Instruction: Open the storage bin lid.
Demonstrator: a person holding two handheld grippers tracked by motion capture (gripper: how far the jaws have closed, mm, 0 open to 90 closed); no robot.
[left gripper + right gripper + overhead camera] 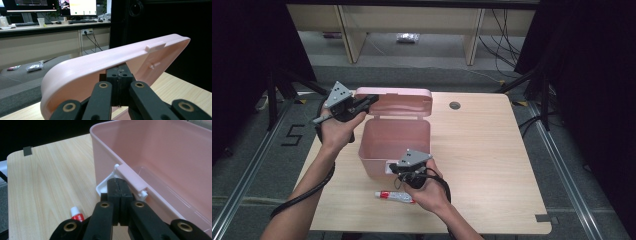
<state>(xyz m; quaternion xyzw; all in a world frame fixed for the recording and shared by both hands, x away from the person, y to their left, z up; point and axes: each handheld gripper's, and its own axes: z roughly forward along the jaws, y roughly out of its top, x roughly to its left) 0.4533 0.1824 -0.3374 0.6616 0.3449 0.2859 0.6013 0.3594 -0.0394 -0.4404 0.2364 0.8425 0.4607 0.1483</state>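
**Pink box open on bench, both tongs pinched on it**

Dark curtains flank a pale wood-grain bench (482, 150) w/ rounded corners and a round grommet hole (455, 105) near its far edge; grey floor beyond, beige cabinets at the back.

Pink plastic box (394, 142), matte and smooth, rounded-rectangular, sits left of bench centre. Its hinged lid (397, 102) stands up and tilts back at the far side; the inside looks bare. In the left gripper view the lid's edge is a thick rounded lip w/ a small raised tab along it.

Left tongs (369, 101): black jaws closed on the lid's left rim, pads pressed together w/ the pink edge between them. Grey three-cornered plate on top, cable trailing back along the forearm.

Right tongs (398, 170): at the box's near wall, jaws shut tight on the white latch (106, 185), a thin glossy plastic flap just under the pink ledge at the rim. Pads touch w/ no gap.

Small tube (396, 196), white w/ red print and a white cap, lies flat on the bench just in front of the box, beside the right hand (429, 192). Touching neither tongs nor box.
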